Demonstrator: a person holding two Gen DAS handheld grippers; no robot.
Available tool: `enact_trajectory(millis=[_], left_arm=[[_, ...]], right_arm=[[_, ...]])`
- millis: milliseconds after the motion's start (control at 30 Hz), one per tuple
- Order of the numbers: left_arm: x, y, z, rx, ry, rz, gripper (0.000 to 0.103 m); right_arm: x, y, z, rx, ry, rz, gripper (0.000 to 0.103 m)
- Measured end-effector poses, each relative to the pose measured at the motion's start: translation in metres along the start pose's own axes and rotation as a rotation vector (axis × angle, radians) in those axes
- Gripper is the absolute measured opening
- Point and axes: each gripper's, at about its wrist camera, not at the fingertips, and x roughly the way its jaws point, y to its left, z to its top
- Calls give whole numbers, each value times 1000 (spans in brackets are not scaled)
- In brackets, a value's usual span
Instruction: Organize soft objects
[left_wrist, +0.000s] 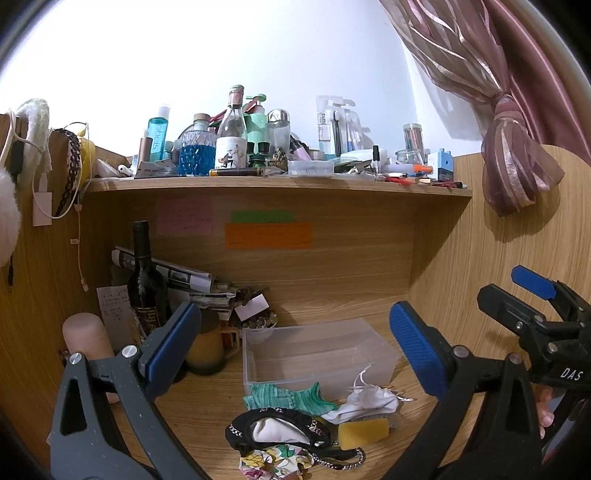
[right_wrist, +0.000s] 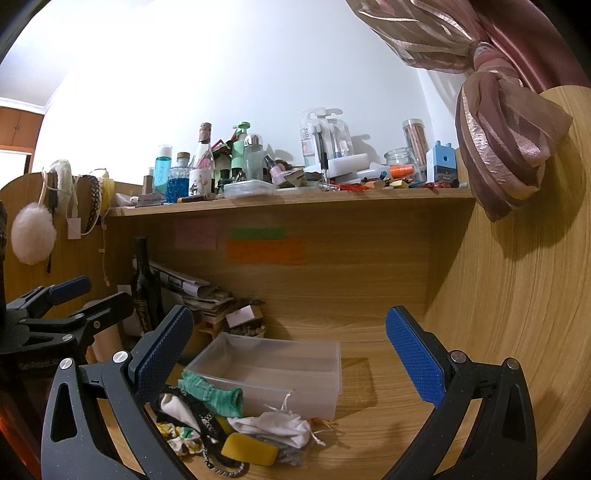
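A clear plastic bin (left_wrist: 384, 356) (right_wrist: 332, 373) stands empty on the wooden desk. In front of it lies a pile of soft things: a green knit sock (left_wrist: 288, 398) (right_wrist: 210, 393), a white drawstring pouch (left_wrist: 369, 400) (right_wrist: 277, 424), a yellow sponge (left_wrist: 364, 430) (right_wrist: 249, 448), a black-trimmed white pouch (left_wrist: 277, 430) (right_wrist: 181, 406) and a floral cloth (left_wrist: 275, 459) (right_wrist: 181, 435). My left gripper (left_wrist: 295, 347) is open and empty above the pile. My right gripper (right_wrist: 290, 356) is open and empty over the bin; it also shows at the right of the left wrist view (left_wrist: 532, 291).
A dark wine bottle (left_wrist: 146, 284), rolled papers (left_wrist: 184, 277), a brown cup (left_wrist: 207, 347) and a beige cylinder (left_wrist: 86, 339) crowd the desk's back left. A shelf (left_wrist: 277, 182) above carries many bottles and jars. A pink curtain (left_wrist: 509, 140) hangs at the right.
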Motion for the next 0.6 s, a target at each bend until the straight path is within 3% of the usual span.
enact_trajectory(millis=[600], left_arm=[[-2, -3, 1, 7, -9, -3, 103]], right_arm=[[-1, -2, -1, 10, 1, 4, 103]])
